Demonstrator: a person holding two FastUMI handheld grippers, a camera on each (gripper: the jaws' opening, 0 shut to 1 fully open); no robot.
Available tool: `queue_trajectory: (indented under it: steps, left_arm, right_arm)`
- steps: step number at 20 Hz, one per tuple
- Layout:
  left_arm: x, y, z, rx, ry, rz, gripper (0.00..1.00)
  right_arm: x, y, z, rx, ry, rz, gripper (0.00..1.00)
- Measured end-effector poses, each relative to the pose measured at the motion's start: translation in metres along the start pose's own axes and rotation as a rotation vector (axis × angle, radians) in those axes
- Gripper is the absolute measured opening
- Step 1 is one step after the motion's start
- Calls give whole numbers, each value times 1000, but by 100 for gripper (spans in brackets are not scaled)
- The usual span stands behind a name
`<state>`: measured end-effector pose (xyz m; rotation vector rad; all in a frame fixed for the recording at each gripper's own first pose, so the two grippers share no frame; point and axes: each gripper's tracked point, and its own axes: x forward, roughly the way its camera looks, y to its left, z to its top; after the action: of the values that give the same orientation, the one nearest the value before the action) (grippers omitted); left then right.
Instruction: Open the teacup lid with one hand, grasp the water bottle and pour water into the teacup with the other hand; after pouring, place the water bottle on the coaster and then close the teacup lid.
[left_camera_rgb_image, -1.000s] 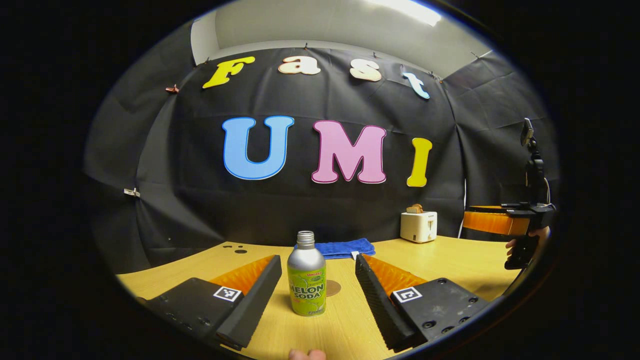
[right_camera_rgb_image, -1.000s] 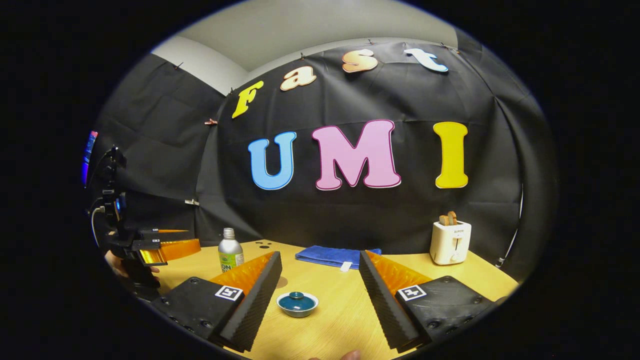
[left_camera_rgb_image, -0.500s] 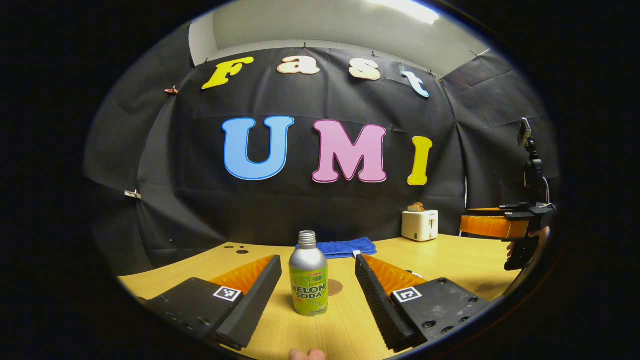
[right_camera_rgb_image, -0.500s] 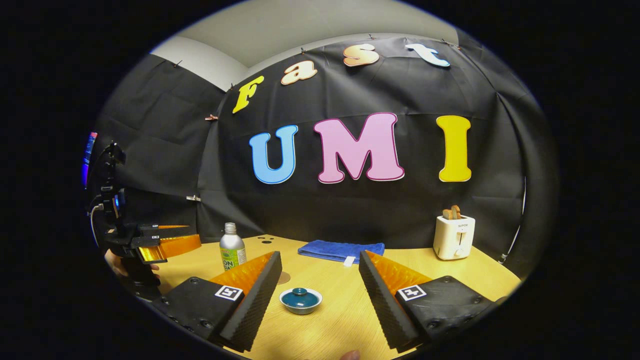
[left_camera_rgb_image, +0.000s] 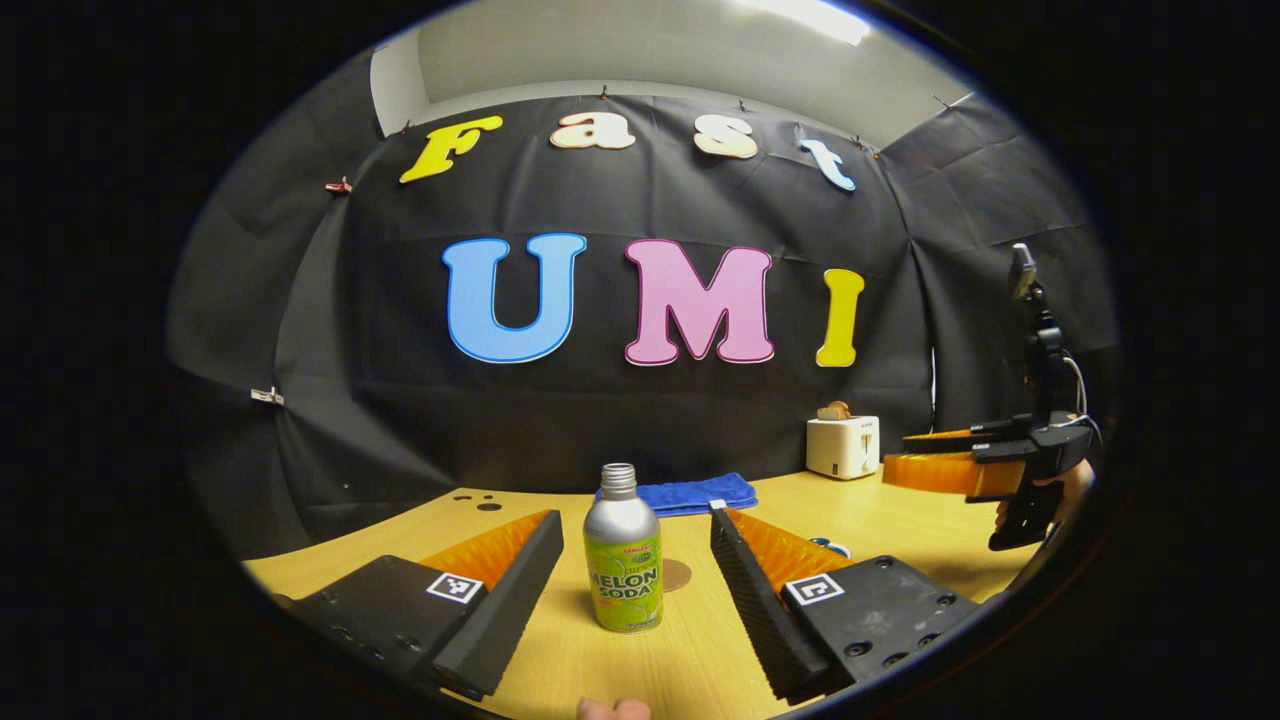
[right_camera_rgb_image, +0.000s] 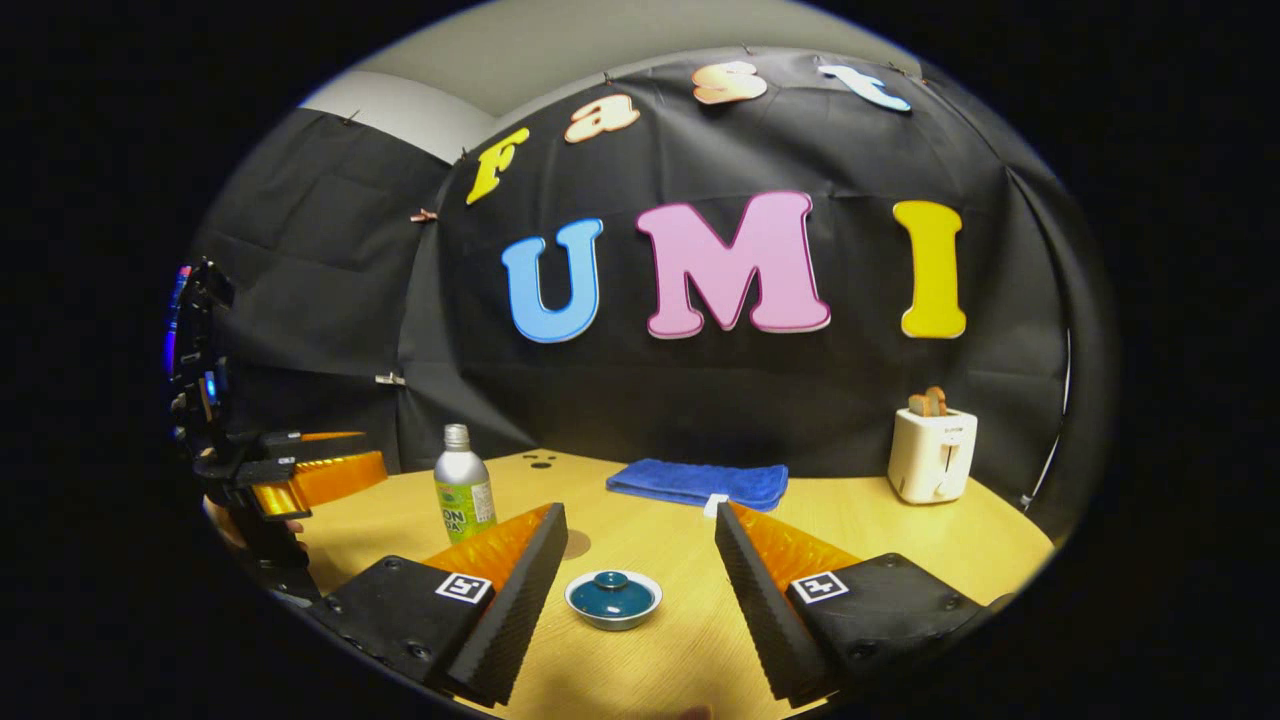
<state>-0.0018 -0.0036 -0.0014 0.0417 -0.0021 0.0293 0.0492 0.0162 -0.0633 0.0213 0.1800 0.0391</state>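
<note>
On the wooden counter, two hand-held grippers face a bottle and a lidded teacup, jaws spread on both.

Largest is the counter itself, then the left gripper, whose jaws stand released with the bottle upright between them, touching neither finger. In the right gripper view the right gripper is likewise parted, and the teacup sits low between its fingers, its blue lid on. Next come the white toaster at the far right and the blue cloth by the back wall. Smallest is the round coaster, just behind the bottle and right of it in the left gripper view.
</note>
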Motion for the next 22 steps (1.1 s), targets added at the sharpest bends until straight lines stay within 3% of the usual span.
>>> queue_trajectory:
  steps: [5,7,14,17,18,21,22]
  left_arm:
    - [0,13,-1,0,2,20,94]
    - [1,18,-3,-16,5,29,94]
    - [2,21,-9,-33,18,35,94]
    - [2,22,-8,-30,19,36,90]
    - [1,22,-8,-28,17,37,94]
    - [1,24,-8,-28,19,39,94]
    - [2,24,-9,-29,21,38,94]
  right_arm:
    - [37,1,-52,71,167,11,86]
    - [45,7,-65,98,207,27,79]
    - [57,22,-78,35,243,44,72]
    - [59,26,-84,10,262,45,63]
    - [60,27,-85,13,269,49,63]
    - [64,26,-92,16,287,51,62]
    - [64,26,-95,17,292,47,44]
